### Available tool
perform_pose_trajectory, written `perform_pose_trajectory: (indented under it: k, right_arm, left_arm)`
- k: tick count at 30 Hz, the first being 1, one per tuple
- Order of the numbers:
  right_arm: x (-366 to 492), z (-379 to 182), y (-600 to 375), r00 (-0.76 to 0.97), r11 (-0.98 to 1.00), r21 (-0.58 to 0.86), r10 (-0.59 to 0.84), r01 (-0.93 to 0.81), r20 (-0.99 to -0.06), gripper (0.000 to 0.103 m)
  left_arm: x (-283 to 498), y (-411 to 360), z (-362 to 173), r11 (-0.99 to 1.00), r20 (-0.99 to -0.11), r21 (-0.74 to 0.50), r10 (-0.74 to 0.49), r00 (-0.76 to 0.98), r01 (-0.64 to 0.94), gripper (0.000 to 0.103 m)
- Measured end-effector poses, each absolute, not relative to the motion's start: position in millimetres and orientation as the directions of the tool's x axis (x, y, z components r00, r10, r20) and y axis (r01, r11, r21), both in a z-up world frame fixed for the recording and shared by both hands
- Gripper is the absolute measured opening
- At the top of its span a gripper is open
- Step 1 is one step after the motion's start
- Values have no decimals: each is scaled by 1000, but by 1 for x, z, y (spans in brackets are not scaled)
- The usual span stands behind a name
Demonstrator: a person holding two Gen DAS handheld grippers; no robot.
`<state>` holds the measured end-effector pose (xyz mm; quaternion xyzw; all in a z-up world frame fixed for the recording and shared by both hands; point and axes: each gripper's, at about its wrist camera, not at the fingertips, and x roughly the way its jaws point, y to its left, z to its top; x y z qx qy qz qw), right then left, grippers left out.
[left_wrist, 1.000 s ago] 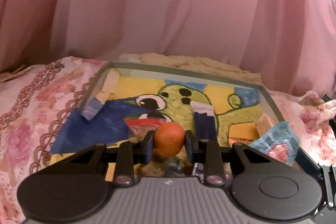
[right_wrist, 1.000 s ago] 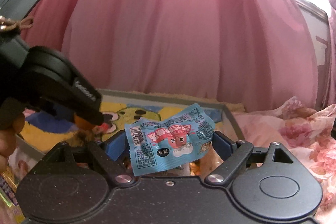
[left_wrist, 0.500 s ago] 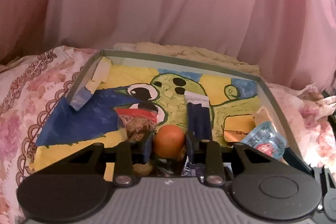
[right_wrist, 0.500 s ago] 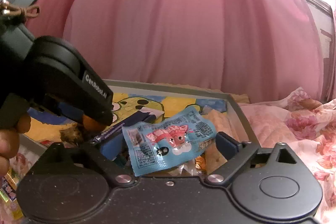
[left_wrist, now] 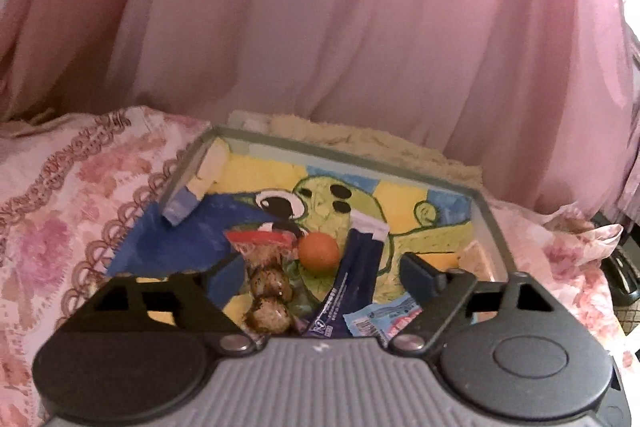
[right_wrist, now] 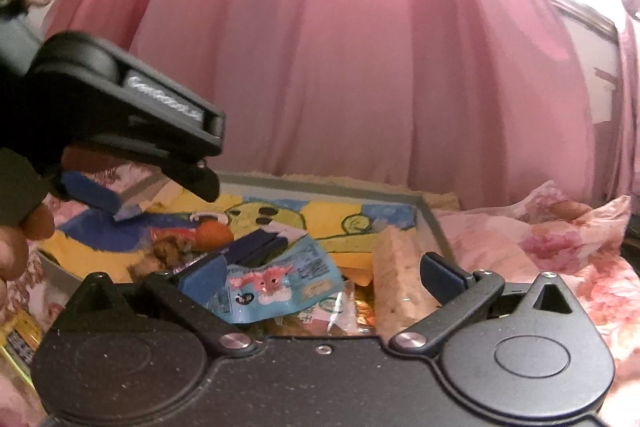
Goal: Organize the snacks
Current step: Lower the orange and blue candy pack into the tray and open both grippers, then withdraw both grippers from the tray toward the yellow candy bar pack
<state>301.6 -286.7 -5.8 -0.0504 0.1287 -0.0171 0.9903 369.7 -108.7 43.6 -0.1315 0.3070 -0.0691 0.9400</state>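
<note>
1. Left wrist view. The left gripper [left_wrist: 320, 269] now has its jaws spread wide and empty. A second ago they pinched the small round orange fruit [left_wrist: 319, 251]. The fruit now lies free on the floor of the shallow grey-rimmed tray [left_wrist: 486, 211] with the painted yellow, green and blue cartoon lining, about mid-tray, between the two jaw tips and touching neither. By my reading, that placement is done.
2. Same view, neighbours. Just left of the fruit lies a clear packet of brown round sweets with a red top [left_wrist: 266, 279]. Just right of it lies a long dark-blue wrapper with a white end [left_wrist: 360, 267]. The tray rests on a pink floral bedspread [left_wrist: 80, 195], with a pink curtain [left_wrist: 320, 27] at the far side.
3. Right wrist view. The right gripper [right_wrist: 320, 273] has also let go. Its jaws stand apart, and the light-blue foil sachet with a pink cartoon creature [right_wrist: 276, 285] has dropped from them onto the heap at the tray's near right corner, leaning against the left jaw.
4. Same view. A pale oblong biscuit bar [right_wrist: 398, 279] stands beside the sachet. Both items appear delivered, so both hands look free for the next snack.
</note>
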Motion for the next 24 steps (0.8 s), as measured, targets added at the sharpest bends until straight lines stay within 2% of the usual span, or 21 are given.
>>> perform_pose_trajectory:
  k: [6,15,24]
  right_arm:
    - [267,18,-297,977,997,-52,-70,61,-201,102]
    - [199,46,-298,987,996,-11,-93,92,-130,102]
    - [144,45,-289,987,995,22,-96,100,-127,102]
  left_arm:
    - [338,-99,64,955,-506,-293,-199,839,50,102]
    - [273,-84,83,959,-430,-277,-177,885,57,102]
    - [208,-56,78,964,-424,-264,-144,894,30,102]
